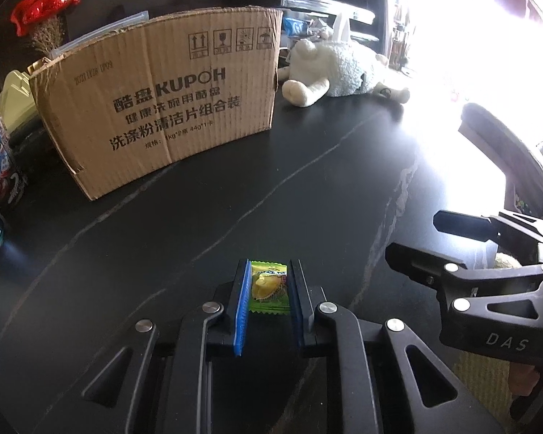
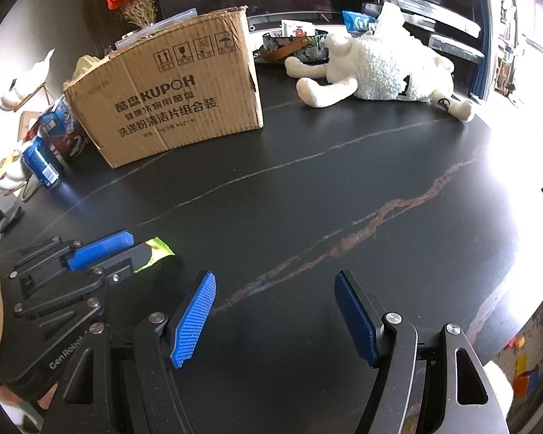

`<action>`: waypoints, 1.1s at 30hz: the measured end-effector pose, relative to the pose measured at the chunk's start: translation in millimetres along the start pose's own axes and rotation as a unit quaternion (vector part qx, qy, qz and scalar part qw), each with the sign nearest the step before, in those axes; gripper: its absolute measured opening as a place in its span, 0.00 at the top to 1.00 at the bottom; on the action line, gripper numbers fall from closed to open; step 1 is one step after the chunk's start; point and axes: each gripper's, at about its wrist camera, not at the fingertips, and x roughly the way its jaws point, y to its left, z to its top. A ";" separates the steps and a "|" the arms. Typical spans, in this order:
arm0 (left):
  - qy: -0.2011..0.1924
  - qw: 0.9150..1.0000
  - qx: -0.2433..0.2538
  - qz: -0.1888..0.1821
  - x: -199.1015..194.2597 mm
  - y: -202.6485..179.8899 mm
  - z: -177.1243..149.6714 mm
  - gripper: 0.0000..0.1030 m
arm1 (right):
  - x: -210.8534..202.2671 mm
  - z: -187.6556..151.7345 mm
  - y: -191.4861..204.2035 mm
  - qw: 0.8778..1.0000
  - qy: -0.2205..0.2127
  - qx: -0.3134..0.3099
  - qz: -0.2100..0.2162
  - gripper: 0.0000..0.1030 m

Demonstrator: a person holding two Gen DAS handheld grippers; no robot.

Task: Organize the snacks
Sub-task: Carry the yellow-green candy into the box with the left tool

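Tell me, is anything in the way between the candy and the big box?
Nothing visible is. The left gripper is shut on the candy, and only bare dark table lies between it and the box. The plush sheep lies off to the right of the box. The right gripper is open and empty.

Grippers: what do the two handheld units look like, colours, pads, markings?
Both are black, angular linkage frames with round silver pivot pins and triangular cut-outs. The left gripper and the right gripper carry blue ribbed pads on black fingers. White lettering: "DAS" on the right unit's body as seen from the left wrist view, "GenRobot" on the left unit's body in the right wrist view. No cables visible.
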 end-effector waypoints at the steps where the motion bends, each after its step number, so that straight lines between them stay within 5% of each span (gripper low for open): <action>1: -0.001 1.000 0.000 0.001 -1.1 -0.5 -1.2 0.80 | -0.2 -0.2 0.5 1.000 0.000 0.000 0.000 0.33; 14: -0.046 0.998 -0.027 0.015 -34.0 11.2 10.6 0.81 | -13.5 12.7 4.6 1.000 -0.020 -0.009 -0.001 0.33; 33: -0.128 0.988 -0.068 0.044 -91.1 47.7 63.0 0.81 | -51.0 88.1 43.6 0.994 -0.084 -0.059 0.031 0.33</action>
